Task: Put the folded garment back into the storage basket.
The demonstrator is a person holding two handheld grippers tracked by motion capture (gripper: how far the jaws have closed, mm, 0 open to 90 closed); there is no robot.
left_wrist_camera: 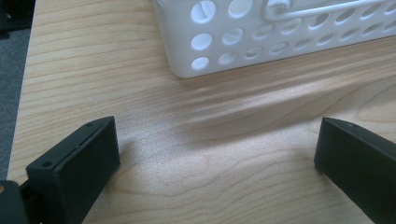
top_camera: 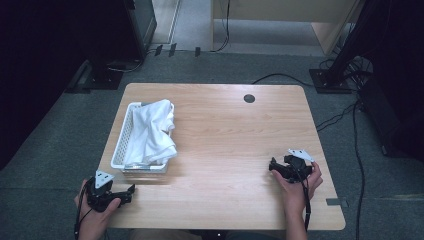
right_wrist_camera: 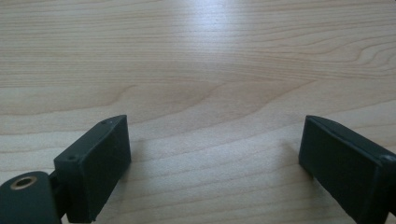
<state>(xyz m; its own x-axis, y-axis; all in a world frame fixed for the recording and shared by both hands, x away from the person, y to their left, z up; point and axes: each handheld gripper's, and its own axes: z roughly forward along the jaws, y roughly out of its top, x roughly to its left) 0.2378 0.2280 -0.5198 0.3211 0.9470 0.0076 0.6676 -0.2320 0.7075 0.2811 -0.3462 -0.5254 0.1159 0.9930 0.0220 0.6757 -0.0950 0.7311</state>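
Beside the basket: both tongs idle, cloth untouched.

Left tongs (left_wrist_camera: 217, 154) rest on the counter (top_camera: 225, 135) just off the near end of the white basket (top_camera: 122, 137), jaws spread wide, nothing between them. Right tongs (right_wrist_camera: 215, 154), well apart from the basket toward the counter's opposite edge, likewise gape empty over bare wood. White cloth (top_camera: 152, 130) lies heaped in the basket, spilling over its rim. Judgement: work not begun; reaching, grasping and lifting the cloth out all remain.
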